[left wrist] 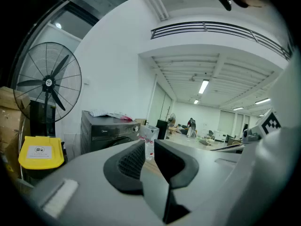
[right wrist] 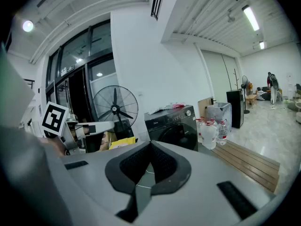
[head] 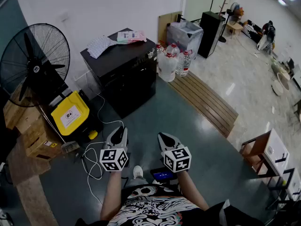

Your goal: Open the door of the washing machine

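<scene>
The black front-loading washing machine (head: 124,74) stands against the white wall, its round door (right wrist: 181,134) closed; the left gripper view shows it too (left wrist: 106,131). Papers lie on its top (head: 101,45). Both grippers are held side by side low in the head view, well short of the machine and touching nothing. My left gripper (head: 118,134) (left wrist: 149,142) shows a narrow gap between its fingertips, with nothing in it. My right gripper (head: 165,138) (right wrist: 150,143) has its pads pressed together, empty. The left gripper's marker cube (right wrist: 55,118) also appears in the right gripper view.
A big floor fan (head: 35,65) and a yellow-lidded box (head: 69,113) stand left of the machine, beside cardboard boxes (head: 28,126). Large water bottles (head: 171,60) and a slatted wooden board (head: 204,100) lie to its right. A white cable (head: 91,159) loops on the floor.
</scene>
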### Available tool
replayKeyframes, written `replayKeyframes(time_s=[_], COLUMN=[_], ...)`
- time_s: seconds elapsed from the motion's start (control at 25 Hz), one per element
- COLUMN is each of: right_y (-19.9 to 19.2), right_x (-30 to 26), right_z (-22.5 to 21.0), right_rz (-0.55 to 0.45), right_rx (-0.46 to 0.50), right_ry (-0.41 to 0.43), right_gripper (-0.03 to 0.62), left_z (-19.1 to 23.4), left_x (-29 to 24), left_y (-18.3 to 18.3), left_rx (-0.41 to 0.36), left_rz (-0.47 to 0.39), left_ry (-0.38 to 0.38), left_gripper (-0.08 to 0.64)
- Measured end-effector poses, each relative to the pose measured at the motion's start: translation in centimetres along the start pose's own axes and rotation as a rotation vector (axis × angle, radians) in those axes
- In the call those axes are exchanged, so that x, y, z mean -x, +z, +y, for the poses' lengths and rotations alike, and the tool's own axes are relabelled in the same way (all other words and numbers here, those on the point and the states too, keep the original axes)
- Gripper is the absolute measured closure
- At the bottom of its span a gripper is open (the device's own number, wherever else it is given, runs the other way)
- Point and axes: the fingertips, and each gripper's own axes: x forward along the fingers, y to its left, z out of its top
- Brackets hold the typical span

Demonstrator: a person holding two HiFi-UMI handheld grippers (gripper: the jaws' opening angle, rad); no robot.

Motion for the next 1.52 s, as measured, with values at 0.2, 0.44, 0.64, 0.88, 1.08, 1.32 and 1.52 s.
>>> replayKeyframes(time_s=[0.2,0.44,0.64,0.88,1.08,1.32,1.52], right_y=[-0.7,-0.7,-0.4,-0.3,0.0,1.6,2.8], right_x=[0.6,-0.4,-3.4,-9.4,-18.8,-30.3,-37.4], right_z=[1.3,1.3,1.3,0.2,-1.2,-2.1,-3.1], right_rz=[0.011,0.012,0.051,0.1,0.152,0.207,0.234], right_rx=[0.029,0.013,-0.022,-0.023,-0.026,-0.057,-0.141], right_ry=[0.016,0.029,0.047,0.022,-0.051,-0.135,-0.158], right_gripper=[0.591,0.589,0.56,0.459,0.44,0.439,0.433], left_z=[0.7,1.5,3.3,8.2,16.3,24.4,27.6], left_x=[1.5,1.9,0.6,-4.2,-11.4,-19.8,-25.4], left_y=[0.2,-0.2,-0.5,-1.9,-2.1,-4.3,-7.4], left_rx=[0.062,0.046,0.032,0.03,-0.091,-0.114,-0.121], left_rz=[-0.02,0.0,0.039,0.091,0.155,0.285,0.378], left_ry=[0.018,0.03,0.02,0.022,0.01,-0.114,-0.205], left_gripper=[0.5,0.496,0.426,0.417,0.4,0.4,0.4])
